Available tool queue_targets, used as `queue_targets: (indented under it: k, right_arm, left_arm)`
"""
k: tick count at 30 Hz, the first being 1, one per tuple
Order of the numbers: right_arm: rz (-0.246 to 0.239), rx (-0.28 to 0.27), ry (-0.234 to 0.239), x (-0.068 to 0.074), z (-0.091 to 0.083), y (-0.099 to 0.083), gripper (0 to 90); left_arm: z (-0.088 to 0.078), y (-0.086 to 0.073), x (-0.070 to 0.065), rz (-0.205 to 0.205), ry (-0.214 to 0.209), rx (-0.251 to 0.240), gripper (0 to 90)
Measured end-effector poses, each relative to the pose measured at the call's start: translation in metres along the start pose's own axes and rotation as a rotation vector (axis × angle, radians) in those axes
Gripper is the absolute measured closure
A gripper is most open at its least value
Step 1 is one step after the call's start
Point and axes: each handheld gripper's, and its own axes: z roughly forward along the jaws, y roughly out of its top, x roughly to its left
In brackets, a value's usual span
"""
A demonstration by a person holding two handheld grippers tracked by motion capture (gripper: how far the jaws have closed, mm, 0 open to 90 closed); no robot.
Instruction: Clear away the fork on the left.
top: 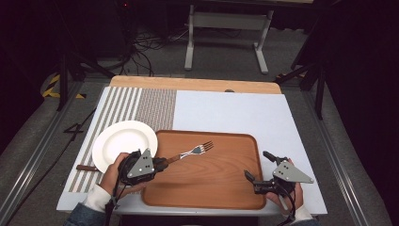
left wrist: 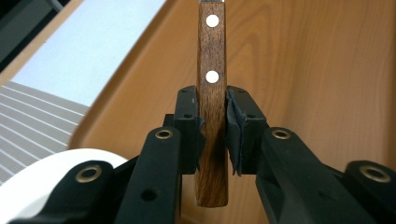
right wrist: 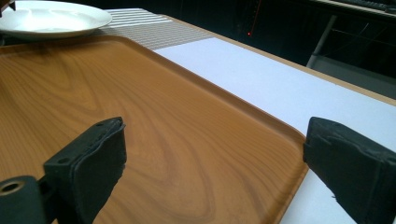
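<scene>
Wooden handle, brown with two pale rivets, pinched between the pads (left wrist: 238, 126) of the left gripper (left wrist: 212, 126); the jaws close on it from both sides, with the butt end hanging out behind them. Item held: fork (top: 190, 152), steel tines and neck on a wood grip, angled over the tray (top: 221, 197) with the tines toward the tray's middle; whether the tines touch the tray floor cannot be told. Handling, as judged: light, rigid, no give; the flat wood sides offer a fair hold, the polished steel end would be slippery, so the grip belongs where it is now, on the handle below the rivets, though a hold nearer the neck would balance better. Left gripper (top: 162, 163) sits at the tray's left rim. Right gripper (top: 256, 169): jaws spread wide, nothing between them, resting at the tray's right near corner, pads (right wrist: 93, 158) over the tray floor and rim. Also present: white plate (top: 124, 141), just left of the tray's far left corner, on a striped mat (top: 150, 106); a second brown handle (top: 86, 167) showing just under the plate's near edge, left of the tray, its working end hidden.
</scene>
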Motion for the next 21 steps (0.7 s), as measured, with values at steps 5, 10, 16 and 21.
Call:
queue_targets:
  k: [5,10,16,21]
  right_arm:
    - [-0.006,0.001,0.003,0.001,0.0,0.0,7.0]
    - [-0.006,0.007,0.006,0.0,0.001,0.0,7.0]
    - [-0.011,0.011,0.01,0.001,0.001,-0.001,7.0]
    - [-0.015,0.013,0.012,0.001,0.001,-0.001,7.0]
  left_arm:
    - [0.008,0.0,-0.014,0.004,-0.042,0.04,76.1]
    - [0.016,-0.002,-0.024,0.016,-0.074,0.087,76.1]
    - [0.021,-0.005,-0.029,0.006,-0.109,0.104,76.0]
    - [0.025,-0.012,-0.034,-0.008,-0.125,0.14,76.0]
